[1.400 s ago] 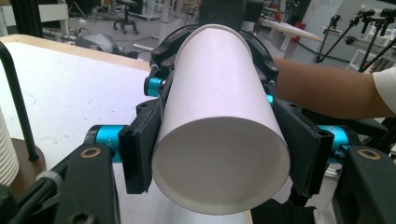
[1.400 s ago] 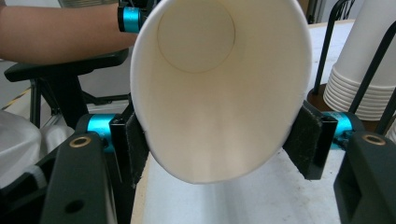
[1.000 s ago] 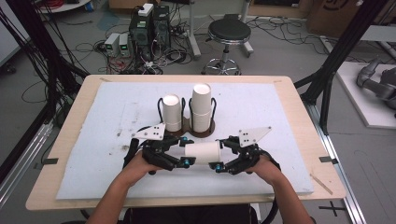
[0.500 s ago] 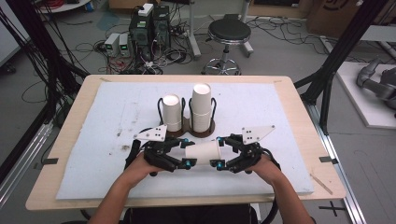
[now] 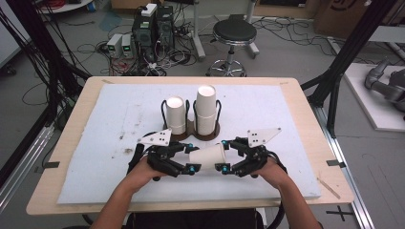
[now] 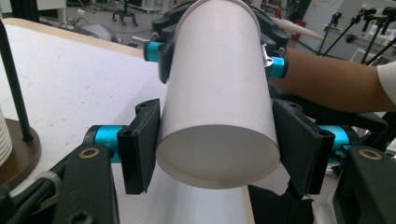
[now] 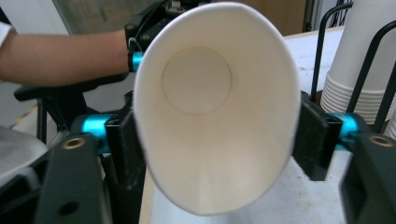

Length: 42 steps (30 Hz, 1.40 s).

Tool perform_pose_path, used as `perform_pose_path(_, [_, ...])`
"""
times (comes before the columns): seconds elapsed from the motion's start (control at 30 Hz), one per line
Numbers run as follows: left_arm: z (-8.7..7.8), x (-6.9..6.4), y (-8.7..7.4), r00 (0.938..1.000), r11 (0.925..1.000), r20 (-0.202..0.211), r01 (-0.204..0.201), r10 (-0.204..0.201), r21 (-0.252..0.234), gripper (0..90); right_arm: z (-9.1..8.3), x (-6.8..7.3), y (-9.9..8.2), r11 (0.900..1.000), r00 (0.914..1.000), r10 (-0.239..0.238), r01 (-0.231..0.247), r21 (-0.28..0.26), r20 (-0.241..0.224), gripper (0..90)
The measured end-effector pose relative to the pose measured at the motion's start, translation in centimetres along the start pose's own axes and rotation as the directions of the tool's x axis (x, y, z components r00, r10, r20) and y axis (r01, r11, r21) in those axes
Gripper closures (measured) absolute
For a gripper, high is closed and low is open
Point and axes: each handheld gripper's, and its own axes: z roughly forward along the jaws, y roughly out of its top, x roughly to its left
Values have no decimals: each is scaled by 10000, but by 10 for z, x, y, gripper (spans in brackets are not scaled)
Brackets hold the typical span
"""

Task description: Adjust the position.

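Observation:
A white paper cup (image 5: 207, 155) lies on its side in the air between my two grippers, just above the mat. My left gripper (image 5: 190, 157) is shut on its base end (image 6: 217, 93); its black pads (image 6: 140, 144) press both sides, and its jaws have just been closing with the cup between them. My right gripper (image 5: 224, 155) grips the rim end. The mouth (image 7: 219, 140) is squeezed into a tall oval between its pads (image 7: 315, 140). Its jaws have just been opening a little, and the cup is still between them.
Behind the grippers, two stacks of white cups stand in black wire holders on round brown bases: a shorter stack (image 5: 175, 114) and a taller one (image 5: 206, 109). The white mat (image 5: 286, 109) covers the wooden table. A person's forearms come in from the front edge.

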Motion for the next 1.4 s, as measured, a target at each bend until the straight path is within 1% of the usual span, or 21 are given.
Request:
perform_pose_path(0.07, [-1,0,0,10000,9998,-16,-41,40,-175,351,1,0,0,9985,9988,422,-413,-359,228,184])
perform_pose_path(0.1, [-1,0,1,10000,9997,-18,-51,51,-244,351,1,0,0,9968,9975,672,-662,-456,205,184])
perform_pose_path(0.13, [-2,0,1,10000,9996,-21,-72,72,-283,351,1,0,0,9966,9975,681,-671,-472,194,184])
perform_pose_path(0.2, [-2,0,1,10000,9993,9,-89,89,-350,351,0,-1,1,9971,9980,614,-607,-461,141,190])
perform_pose_path(0.27, [-1,0,1,10000,9995,6,-76,76,-305,354,-1,0,1,9978,9990,440,-439,-498,12,253])
perform_pose_path(0.33, [0,-1,0,9999,9999,-14,-119,118,-100,355,-2,0,2,9982,9996,288,-290,-529,-40,271])
perform_pose_path(0.4, [3,-1,-1,9999,9998,-96,50,-48,175,353,-2,0,2,9991,9999,130,-131,-414,-32,278])
perform_pose_path(0.43, [3,-1,-1,9998,9996,-180,119,-115,246,349,-2,0,1,9993,9999,172,-173,-338,-18,278])
perform_pose_path(0.5, [4,-1,-1,9987,9991,-505,103,-83,407,332,-2,-1,1,9997,9998,175,-172,-199,126,279])
perform_pose_path(0.57, [3,-2,0,9970,9989,-769,116,-81,451,295,-2,-2,0,9999,9994,134,-134,-8,306,280])
perform_pose_path(0.6, [3,-2,1,9970,9991,-769,94,-63,404,293,-2,-2,0,9998,9992,173,-174,41,364,281])
perform_pose_path(0.8, [7,-1,0,9978,9968,-654,-18,71,805,287,1,-2,0,9997,9995,173,-178,186,247,285])
perform_pose_path(0.83, [9,-1,0,9981,9963,-608,-48,101,855,292,2,-1,0,9996,9996,188,-193,219,215,285])
perform_pose_path(0.9, [11,-2,-1,9987,9958,-458,-202,244,897,336,2,-1,0,9997,9997,120,-125,210,213,285])
perform_pose_path(0.97, [11,-3,-2,9989,9953,-351,-274,308,932,345,1,-1,1,9997,9998,175,-177,156,116,286])
perform_pose_path(1.07, [11,-3,-1,9992,9965,-266,-290,312,782,348,1,0,1,9996,9996,281,-281,33,24,266])
perform_pose_path(1.17, [9,-3,0,9991,9984,-273,-325,338,472,347,3,1,2,9981,9985,476,-464,-407,288,184])
perform_pose_path(1.27, [7,-3,1,9992,9995,-265,-304,306,82,347,4,1,1,9971,9973,652,-638,-413,329,184])
perform_pose_path(1.33, [6,-3,2,9992,9995,-261,-308,310,87,347,4,0,2,9971,9977,613,-600,-470,271,204])
perform_pose_path(1.37, [7,-3,1,9992,9994,-207,-325,328,119,350,3,1,2,9973,9983,567,-560,-478,140,260])
perform_pose_path(1.4, [7,-3,0,9993,9993,-174,-332,336,195,351,3,1,2,9975,9989,473,-469,-519,47,265])
